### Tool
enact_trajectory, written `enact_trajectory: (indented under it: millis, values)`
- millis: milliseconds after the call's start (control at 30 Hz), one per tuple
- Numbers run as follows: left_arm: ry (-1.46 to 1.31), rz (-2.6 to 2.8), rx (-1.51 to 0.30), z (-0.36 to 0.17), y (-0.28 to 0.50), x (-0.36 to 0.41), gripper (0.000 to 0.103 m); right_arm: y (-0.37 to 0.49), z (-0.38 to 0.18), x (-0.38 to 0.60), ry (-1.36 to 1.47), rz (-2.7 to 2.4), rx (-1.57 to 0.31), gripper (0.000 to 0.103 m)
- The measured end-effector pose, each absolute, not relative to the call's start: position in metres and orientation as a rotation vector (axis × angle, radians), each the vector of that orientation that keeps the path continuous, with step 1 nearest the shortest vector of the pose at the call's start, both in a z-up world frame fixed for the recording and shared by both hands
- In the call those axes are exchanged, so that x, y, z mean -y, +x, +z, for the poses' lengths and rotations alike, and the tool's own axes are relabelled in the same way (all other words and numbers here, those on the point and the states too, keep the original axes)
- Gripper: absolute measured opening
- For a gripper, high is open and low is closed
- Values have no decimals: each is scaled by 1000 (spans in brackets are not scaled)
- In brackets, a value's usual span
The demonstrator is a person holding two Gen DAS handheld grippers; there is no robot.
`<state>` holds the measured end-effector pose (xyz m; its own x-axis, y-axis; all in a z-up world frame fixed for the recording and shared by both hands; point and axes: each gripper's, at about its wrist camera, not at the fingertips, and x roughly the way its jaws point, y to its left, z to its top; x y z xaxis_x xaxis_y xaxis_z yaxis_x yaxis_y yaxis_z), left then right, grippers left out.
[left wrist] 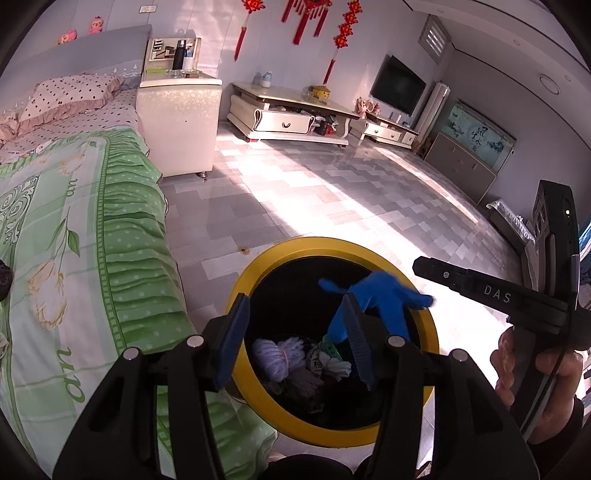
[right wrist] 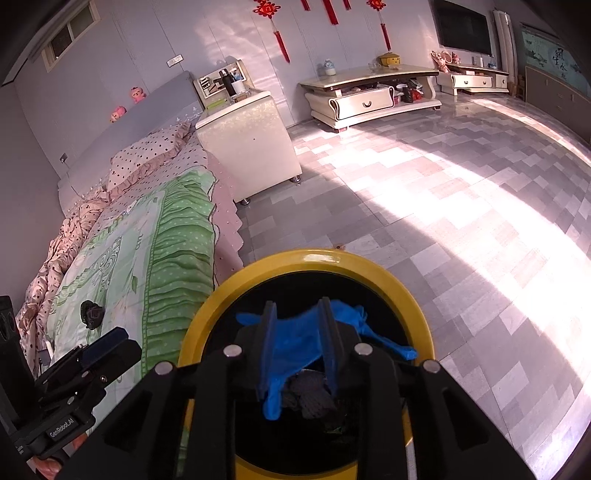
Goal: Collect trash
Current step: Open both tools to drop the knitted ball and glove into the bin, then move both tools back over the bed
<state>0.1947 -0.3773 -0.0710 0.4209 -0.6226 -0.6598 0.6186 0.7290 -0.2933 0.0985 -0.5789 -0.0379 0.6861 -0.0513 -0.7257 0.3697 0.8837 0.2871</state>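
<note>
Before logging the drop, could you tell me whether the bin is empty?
Not empty: the bin already holds pale crumpled trash at its bottom.

Ahead of the fingers we see a grey-and-white tiled floor (right wrist: 424,206) crossed by broad bands of sunlight. To their left runs a bed (left wrist: 77,236) with a green floral cover and a polka-dot pillow (left wrist: 70,94), against a grey headboard (right wrist: 122,129). Beyond it stands a cream bedside cabinet (left wrist: 177,122). Along the far pale wall (left wrist: 218,44) we find red knot ornaments (left wrist: 308,14), a low cream TV stand (left wrist: 291,114) and a dark wall-mounted television (left wrist: 398,88). A small window (right wrist: 70,31) sits high on the left.
</note>
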Motion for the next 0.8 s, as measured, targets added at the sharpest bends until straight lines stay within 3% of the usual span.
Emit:
enact_trajectory:
  millis: [233,800]
  values:
    - [-10,-736,-804,-66,197,356,70,97,-35,579,445,-276,-789,53]
    - [-60,-534,-755,-58,227,237,78,133,-3,502,333,-128,-755,71]
